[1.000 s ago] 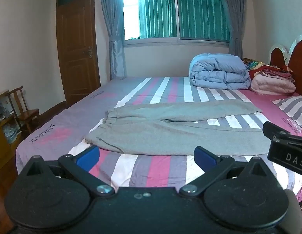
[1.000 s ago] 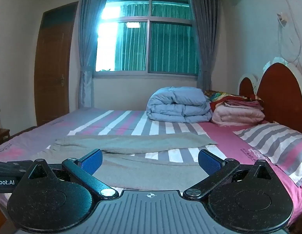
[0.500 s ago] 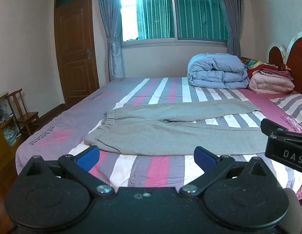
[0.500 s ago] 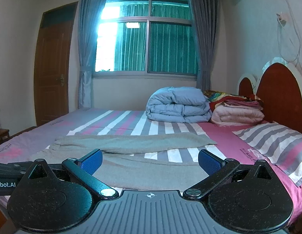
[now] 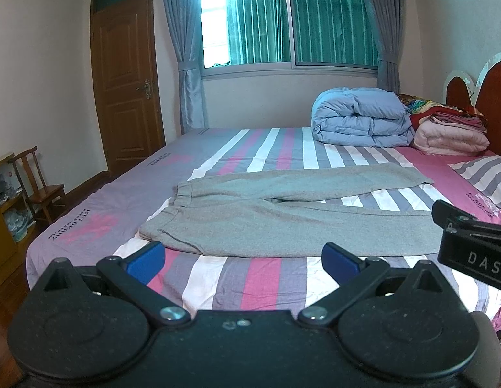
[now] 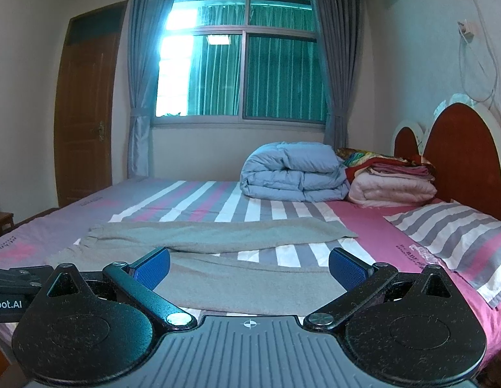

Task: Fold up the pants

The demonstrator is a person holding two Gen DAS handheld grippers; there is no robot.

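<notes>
Grey sweatpants lie flat on the striped bed, waistband to the left and the two legs spread out to the right. They also show in the right wrist view. My left gripper is open and empty, held above the bed's near edge just short of the pants. My right gripper is open and empty, over the near leg's side. The right gripper's body shows at the right edge of the left wrist view.
A folded blue duvet and stacked blankets sit at the far right by the wooden headboard. A striped pillow lies on the right. A wooden chair and a door stand to the left.
The left gripper's view has shifted slightly, with the pants a little lower and nearer in frame. The right gripper has barely moved. Both stay open.
</notes>
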